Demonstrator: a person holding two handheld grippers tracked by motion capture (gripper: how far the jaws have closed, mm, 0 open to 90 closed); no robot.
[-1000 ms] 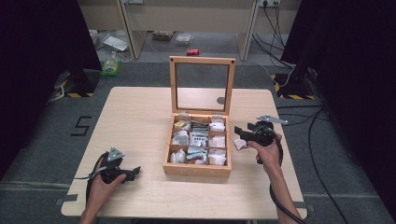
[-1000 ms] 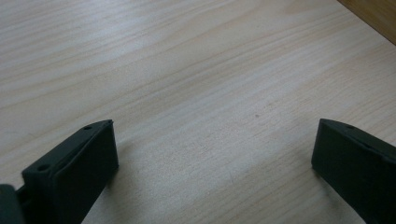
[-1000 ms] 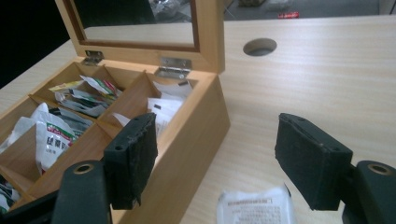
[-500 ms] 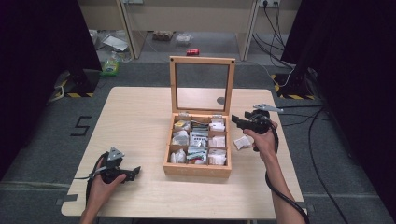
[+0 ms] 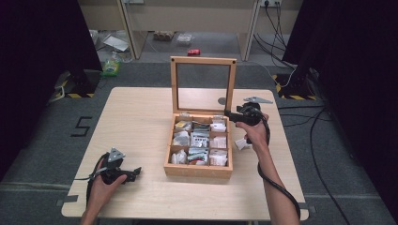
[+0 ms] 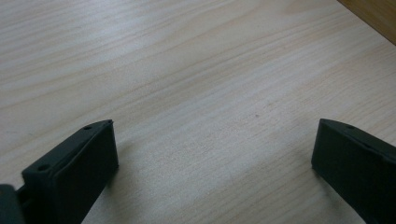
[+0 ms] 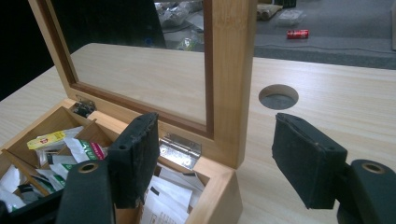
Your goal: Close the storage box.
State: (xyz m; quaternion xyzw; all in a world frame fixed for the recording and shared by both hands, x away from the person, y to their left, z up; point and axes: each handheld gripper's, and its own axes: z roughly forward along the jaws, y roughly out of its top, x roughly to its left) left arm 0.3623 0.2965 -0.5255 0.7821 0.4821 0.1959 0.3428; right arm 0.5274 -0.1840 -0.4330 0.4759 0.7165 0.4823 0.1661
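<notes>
A wooden box (image 5: pixel 199 169) stands mid-table with several compartments of tea bags (image 5: pixel 200 139). Its glass-paned lid (image 5: pixel 202 61) is raised upright. My right gripper (image 5: pixel 228 114) hovers at the box's back right corner, pointing left. In the right gripper view my right gripper (image 7: pixel 215 135) is open; its jaws have just been closing a little. The lid's right frame post (image 7: pixel 231 70) stands between them, untouched by either pad. My left gripper (image 5: pixel 136 172) rests on the table at the front left. In the left gripper view my left gripper (image 6: pixel 215 126) is open over bare wood.
A white packet (image 5: pixel 242 143) lies on the table right of the box, beside my right wrist. A round cable hole (image 5: pixel 221 101) sits behind the lid. A metal hinge (image 7: pixel 180 149) joins lid and box. Cables and clutter lie on the floor beyond the table.
My right gripper has moved toward the back of the table, from beside the white packet up to the lid's right edge. The left gripper has stayed put.
</notes>
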